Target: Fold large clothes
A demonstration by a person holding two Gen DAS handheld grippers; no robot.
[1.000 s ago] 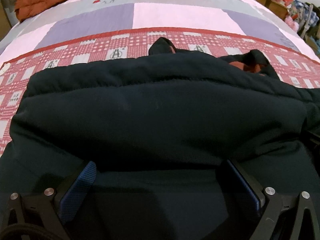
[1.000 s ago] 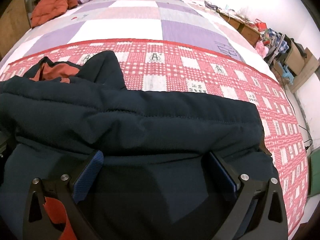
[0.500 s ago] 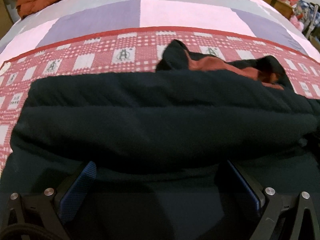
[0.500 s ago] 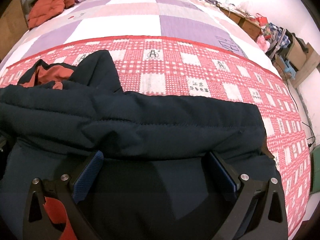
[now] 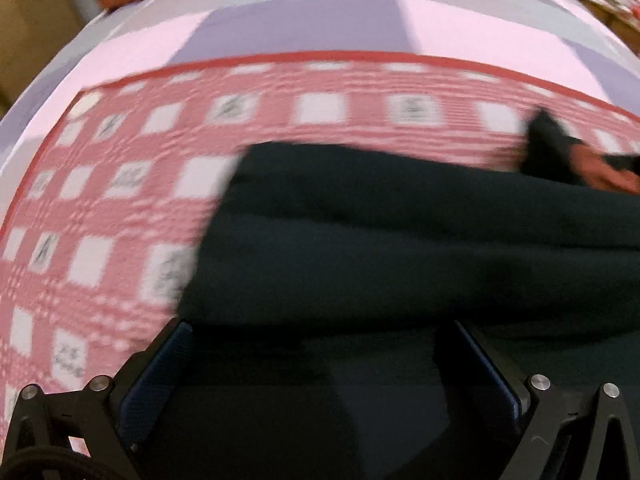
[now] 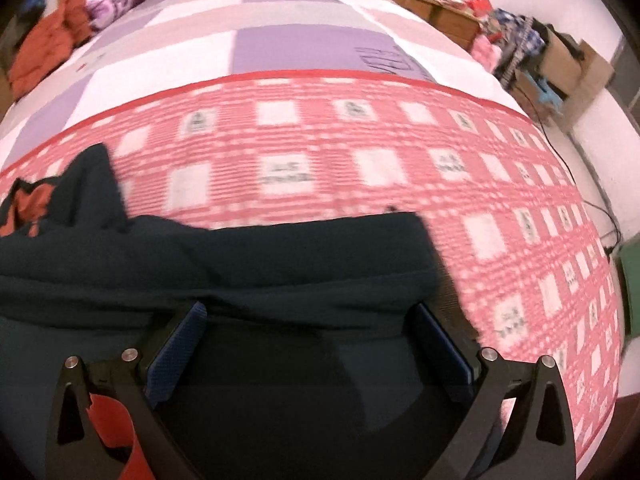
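Dark padded coat lying across the red-checked blanket on the bed, doubled over into a thick roll along its near side. Orange lining showing at the collar end, on the far side of the coat. Coat's right end squared off against the blanket; left end likewise ending short of the blanket's edge.

Left gripper low at the coat's near edge, fingers spread wide, dark cloth filling the gap between them; whether any fold is pinched, cannot tell. Right gripper the same: spread wide over the near edge, blue pads clear on each side, no grip to be seen.

By the look of it, one lengthwise fold laid, sleeves apparently tucked in, though not visible. Probably left: folding across the coat's width to bring it to a compact bundle, and tucking in the collar. Both views blurred.

Beyond the coat, purple and pink patchwork quilt, an orange garment at the headboard, cluttered boxes past the bed's right side.
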